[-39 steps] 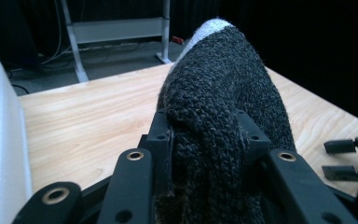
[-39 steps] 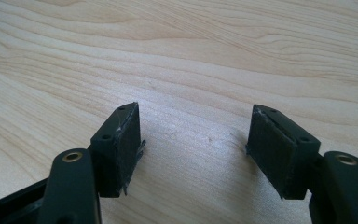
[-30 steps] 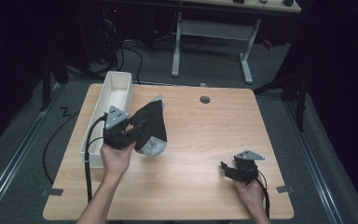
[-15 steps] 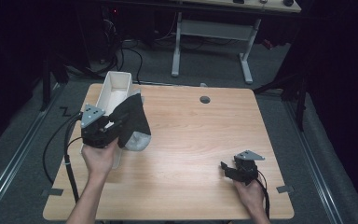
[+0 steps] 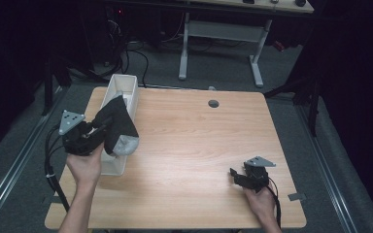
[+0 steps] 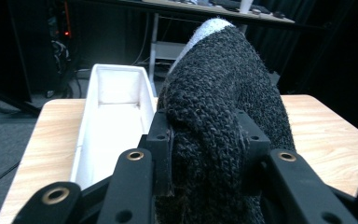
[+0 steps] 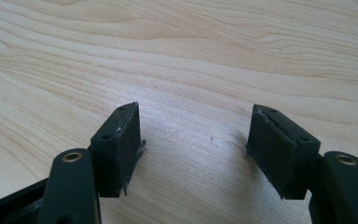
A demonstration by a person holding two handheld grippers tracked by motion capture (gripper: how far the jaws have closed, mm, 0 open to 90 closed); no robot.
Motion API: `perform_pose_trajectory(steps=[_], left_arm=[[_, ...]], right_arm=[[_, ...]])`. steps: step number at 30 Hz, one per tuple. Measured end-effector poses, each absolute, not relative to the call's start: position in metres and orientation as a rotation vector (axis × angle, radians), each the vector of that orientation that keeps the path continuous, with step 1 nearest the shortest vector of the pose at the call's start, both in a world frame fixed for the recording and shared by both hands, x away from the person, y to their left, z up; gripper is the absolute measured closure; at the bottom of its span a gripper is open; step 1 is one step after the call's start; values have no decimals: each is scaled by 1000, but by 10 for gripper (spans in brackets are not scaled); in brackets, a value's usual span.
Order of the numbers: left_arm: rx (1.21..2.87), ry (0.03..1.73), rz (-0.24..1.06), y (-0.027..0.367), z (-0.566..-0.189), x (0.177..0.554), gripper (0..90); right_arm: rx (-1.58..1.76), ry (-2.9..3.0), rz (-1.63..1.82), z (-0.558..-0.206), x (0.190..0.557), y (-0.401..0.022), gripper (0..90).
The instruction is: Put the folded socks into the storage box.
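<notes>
Bin: one long white bin (image 5: 126,97) on my desk (image 5: 199,145), along its left edge, its long side running away from me. In my left gripper view the bin (image 6: 116,116) stands open at the top, its inside white; I see nothing lying in the part that shows.
Sock: one dark knitted sock (image 5: 119,126) with a pale grey toe, lifted off the desk and hanging over the near half of the bin, its pale end at the bin's right wall. In my left gripper view the sock (image 6: 223,121) rises between the jaws, the pale tip uppermost.
Left gripper: my left gripper (image 5: 90,138) is clenched on the sock, both pads pressing the knit, held at the bin's left side.
Right gripper: my right gripper (image 5: 238,177) sits near the right front corner of the desk, well apart from bin and sock. Its jaws stand released and wide, with bare wood between them (image 7: 193,140).
Count: one bin, one sock, two grippers.
</notes>
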State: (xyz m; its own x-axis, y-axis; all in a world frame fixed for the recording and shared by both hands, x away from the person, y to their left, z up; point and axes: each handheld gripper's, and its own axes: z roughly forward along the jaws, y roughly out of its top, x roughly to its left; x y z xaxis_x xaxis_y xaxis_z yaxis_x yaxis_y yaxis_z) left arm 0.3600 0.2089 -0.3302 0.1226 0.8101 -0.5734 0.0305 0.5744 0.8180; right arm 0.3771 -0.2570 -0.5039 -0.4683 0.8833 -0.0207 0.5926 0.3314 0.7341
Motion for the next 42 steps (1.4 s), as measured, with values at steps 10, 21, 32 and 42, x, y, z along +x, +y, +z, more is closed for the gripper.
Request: perform_pose_trajectory(steps=[10,21,32,42], left_arm=[[744,1385,693,229,-338,364,653],[696,1429,731,242,-348,368,654],[650,1489,773,256,-364,371,654],[635,1509,778,263,-370,374,653]], right_arm=[[1302,2182,939,-504,377,-257,345],[1299,2184,938,-504,377,-257,345],[1299,2184,939,-504,377,-257,345],[1297,2184,939,-504,377,-257,345]])
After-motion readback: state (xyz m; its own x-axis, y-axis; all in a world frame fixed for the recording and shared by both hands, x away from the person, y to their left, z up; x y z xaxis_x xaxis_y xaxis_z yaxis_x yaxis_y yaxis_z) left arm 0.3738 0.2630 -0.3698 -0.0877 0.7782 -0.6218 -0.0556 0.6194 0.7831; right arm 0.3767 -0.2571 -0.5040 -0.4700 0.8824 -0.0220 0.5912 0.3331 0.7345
